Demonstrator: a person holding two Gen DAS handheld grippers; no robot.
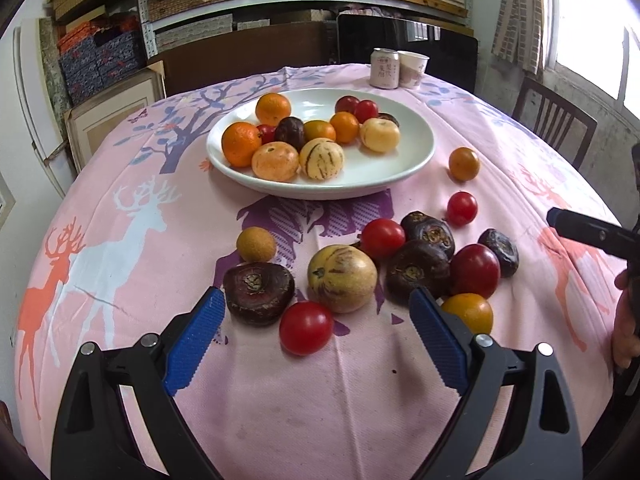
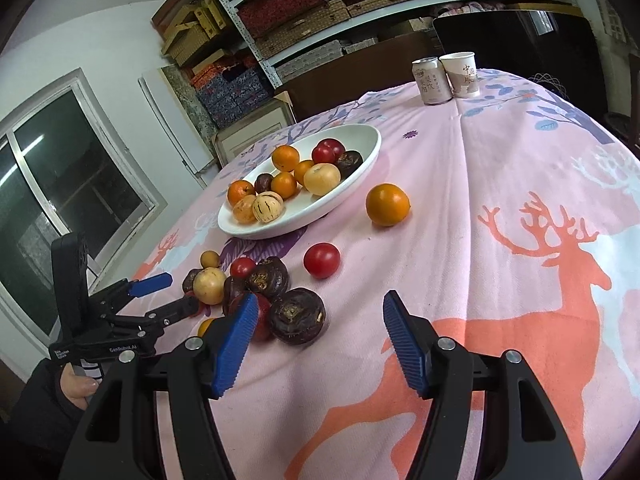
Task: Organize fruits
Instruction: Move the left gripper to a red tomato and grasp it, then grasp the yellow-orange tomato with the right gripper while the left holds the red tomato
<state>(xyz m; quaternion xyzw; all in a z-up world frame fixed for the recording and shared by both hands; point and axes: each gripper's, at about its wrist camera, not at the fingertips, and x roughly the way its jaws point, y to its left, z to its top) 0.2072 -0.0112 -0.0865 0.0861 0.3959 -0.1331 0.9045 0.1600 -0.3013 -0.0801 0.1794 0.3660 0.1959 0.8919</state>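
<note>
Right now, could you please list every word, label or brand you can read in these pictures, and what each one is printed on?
"GenRobot.AI": on the side of the left gripper.
Small white label near that gripper's handle: too small to read.
Can: dark printed characters, too blurred to read.
Paper cup: red printed characters, too blurred to read with confidence.

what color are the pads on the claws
Blue, ribbed, on black arms. Clearest in the left wrist view, on the left claw.

Right gripper (image 2: 320, 320) with ribbed blue pads hovering open over pink deer-print tablecloth (image 2: 500, 184). Dark brown wrinkled round fruit (image 2: 297, 315) just beside left pad. Oval white plate (image 2: 352, 192) heaped with fruit toward far left edge; round orange fruit (image 2: 387, 204) beside plate.
</note>
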